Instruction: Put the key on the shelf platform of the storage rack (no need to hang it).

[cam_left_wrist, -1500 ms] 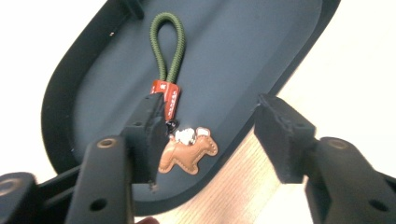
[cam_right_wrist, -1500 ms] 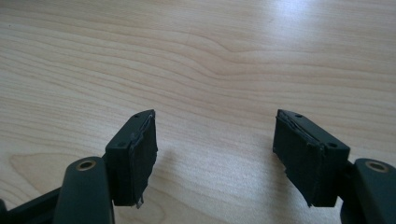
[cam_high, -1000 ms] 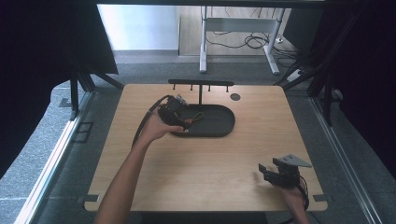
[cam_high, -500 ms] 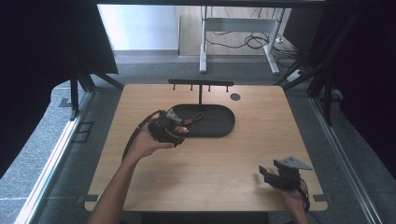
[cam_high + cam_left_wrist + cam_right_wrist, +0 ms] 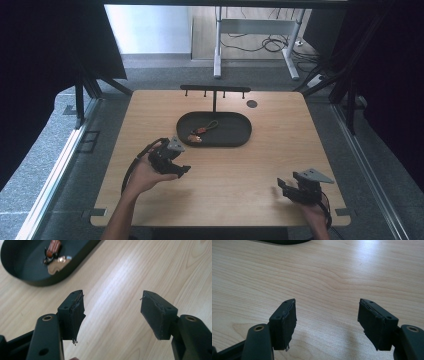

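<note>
On black tray, far centre: keyring with tan fob, lying loose.

Left gripper near-left of tray, jaws wide, empty; right gripper near-right corner, jaws wide, empty. Risk: snagging cord loop, dragging tray, if grabbed off-centre. No readable writing, brands or labels.

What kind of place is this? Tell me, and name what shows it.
Probably a lab or recording booth: a bare wooden table ringed by dark curtains, hand-held grippers, and a desk frame with loose cables behind.
</note>
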The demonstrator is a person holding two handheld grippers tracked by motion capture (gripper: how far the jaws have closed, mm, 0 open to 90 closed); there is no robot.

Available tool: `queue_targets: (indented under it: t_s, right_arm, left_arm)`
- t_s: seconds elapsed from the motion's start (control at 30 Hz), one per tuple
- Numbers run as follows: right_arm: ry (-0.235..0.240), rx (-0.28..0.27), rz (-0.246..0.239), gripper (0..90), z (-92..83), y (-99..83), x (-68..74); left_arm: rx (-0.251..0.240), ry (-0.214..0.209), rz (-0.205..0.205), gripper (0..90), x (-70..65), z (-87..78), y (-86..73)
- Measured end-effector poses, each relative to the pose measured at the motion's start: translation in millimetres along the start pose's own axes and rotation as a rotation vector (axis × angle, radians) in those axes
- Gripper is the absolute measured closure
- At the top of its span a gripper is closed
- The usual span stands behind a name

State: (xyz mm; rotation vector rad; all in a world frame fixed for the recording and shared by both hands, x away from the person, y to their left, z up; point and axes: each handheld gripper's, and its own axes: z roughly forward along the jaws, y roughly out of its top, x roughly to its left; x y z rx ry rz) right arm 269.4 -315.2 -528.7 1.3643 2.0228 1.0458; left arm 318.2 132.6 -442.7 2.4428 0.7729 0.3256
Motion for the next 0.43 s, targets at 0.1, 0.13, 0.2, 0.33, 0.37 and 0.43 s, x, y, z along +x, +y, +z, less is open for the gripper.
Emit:
queue_targets:
  t_s: [0.1, 0.13, 0.2, 0.33, 0.37, 0.43]
  right_arm:
    - [-0.001, 0.004, -0.001, 31.7, 0.5, -0.6, 0.6]
    - [-0.003, 0.004, -0.002, 31.7, 0.8, -0.7, 1.0]
    - [-0.002, 0.006, -0.003, 31.7, 1.3, -0.7, 2.5]
    - [-0.002, 0.012, -0.019, 31.6, 3.6, -0.9, 5.5]
    - [-0.002, 0.012, -0.019, 31.6, 3.6, -0.9, 5.5]
    - [-0.003, 0.011, -0.02, 31.6, 3.0, -0.9, 5.7]
  left_arm:
    - [-0.013, 0.007, -0.014, 36.3, -4.4, -0.1, -10.8]
    - [-0.017, 0.006, -0.016, 36.3, -5.7, 0.0, -13.7]
    - [-0.026, 0.011, -0.02, 36.3, -8.5, -0.1, -18.6]
    - [-0.038, 0.004, -0.012, 36.5, -10.4, -2.7, -20.8]
    - [-0.05, 0.001, -0.023, 36.5, -8.7, -4.2, -21.2]
    - [-0.057, 0.004, -0.038, 36.5, -5.3, -5.6, -22.5]
